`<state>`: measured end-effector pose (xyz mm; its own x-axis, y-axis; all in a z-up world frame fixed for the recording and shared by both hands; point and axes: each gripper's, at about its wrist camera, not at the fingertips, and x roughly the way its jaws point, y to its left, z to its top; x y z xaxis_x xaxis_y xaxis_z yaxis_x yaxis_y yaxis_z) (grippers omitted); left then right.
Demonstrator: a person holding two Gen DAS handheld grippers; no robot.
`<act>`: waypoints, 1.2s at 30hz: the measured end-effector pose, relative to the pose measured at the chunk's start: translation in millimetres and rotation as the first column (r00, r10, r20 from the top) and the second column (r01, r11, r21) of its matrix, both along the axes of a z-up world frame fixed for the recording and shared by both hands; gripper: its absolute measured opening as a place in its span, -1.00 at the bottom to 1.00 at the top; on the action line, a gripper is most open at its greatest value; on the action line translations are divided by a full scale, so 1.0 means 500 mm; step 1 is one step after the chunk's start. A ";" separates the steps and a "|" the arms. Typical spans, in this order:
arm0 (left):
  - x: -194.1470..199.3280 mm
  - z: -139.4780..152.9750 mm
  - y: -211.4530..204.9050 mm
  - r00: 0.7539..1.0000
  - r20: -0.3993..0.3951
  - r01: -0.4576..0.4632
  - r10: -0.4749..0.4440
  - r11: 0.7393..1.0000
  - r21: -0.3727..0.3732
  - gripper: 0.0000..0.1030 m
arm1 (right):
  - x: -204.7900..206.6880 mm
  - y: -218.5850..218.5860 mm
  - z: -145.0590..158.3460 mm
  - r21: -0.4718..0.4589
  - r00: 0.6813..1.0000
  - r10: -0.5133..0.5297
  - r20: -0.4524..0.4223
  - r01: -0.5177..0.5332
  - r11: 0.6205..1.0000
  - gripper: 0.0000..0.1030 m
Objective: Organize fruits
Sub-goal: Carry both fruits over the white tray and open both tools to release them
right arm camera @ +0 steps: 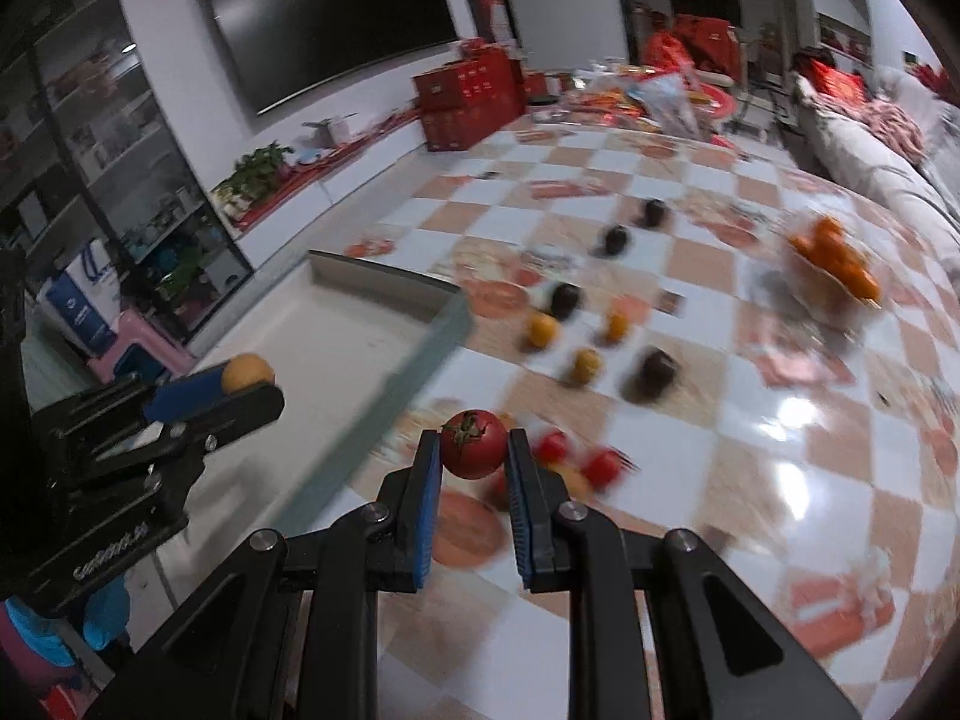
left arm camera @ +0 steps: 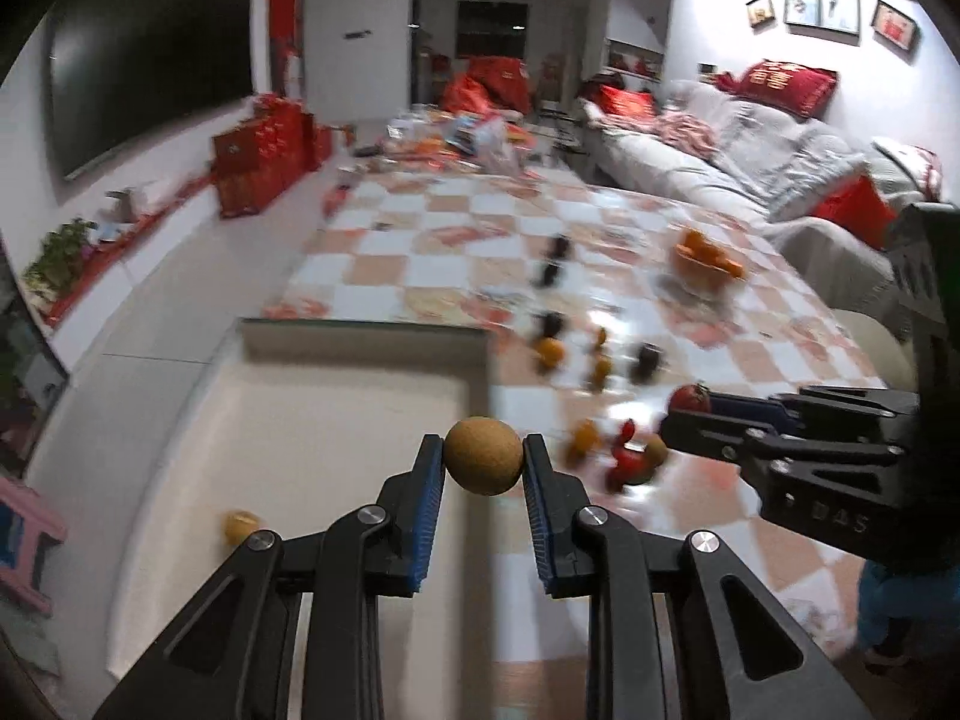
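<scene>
My left gripper (left arm camera: 483,456) is shut on a round tan-brown fruit (left arm camera: 483,455) and holds it above the right edge of a white tray (left arm camera: 360,396). One yellow fruit (left arm camera: 241,526) lies in the tray at its left. My right gripper (right arm camera: 474,444) is shut on a small red tomato (right arm camera: 473,443) above the checkered table (right arm camera: 750,420). It also shows in the left wrist view (left arm camera: 690,414) at the right. The left gripper shows in the right wrist view (right arm camera: 252,381) over the tray (right arm camera: 372,324). Loose orange, dark and red fruits (right arm camera: 573,348) lie on the table.
A clear bowl of oranges (right arm camera: 834,270) stands at the far right of the table. Bags and packets (left arm camera: 474,138) crowd the far end. A sofa (left arm camera: 750,162) runs along the right. A TV (left arm camera: 150,66) and red boxes (left arm camera: 264,150) stand on the left.
</scene>
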<state>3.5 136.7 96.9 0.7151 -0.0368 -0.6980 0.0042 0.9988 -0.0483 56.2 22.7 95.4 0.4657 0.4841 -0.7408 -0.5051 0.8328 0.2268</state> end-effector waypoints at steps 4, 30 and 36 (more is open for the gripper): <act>0.024 -0.010 0.070 0.997 -0.018 -0.068 0.069 0.997 0.029 -0.46 | 0.024 0.076 -0.005 0.017 0.999 0.047 -0.027 -0.047 0.999 -0.56; 0.163 -0.137 0.175 0.954 -0.244 -0.155 0.175 0.983 0.098 -0.44 | 0.135 0.269 -0.108 -0.071 0.980 0.141 -0.139 -0.152 0.986 -0.46; 0.150 -0.130 0.187 0.950 -0.248 -0.169 0.191 0.980 0.107 0.43 | 0.142 0.235 -0.076 0.005 0.985 0.112 -0.129 -0.113 0.994 0.66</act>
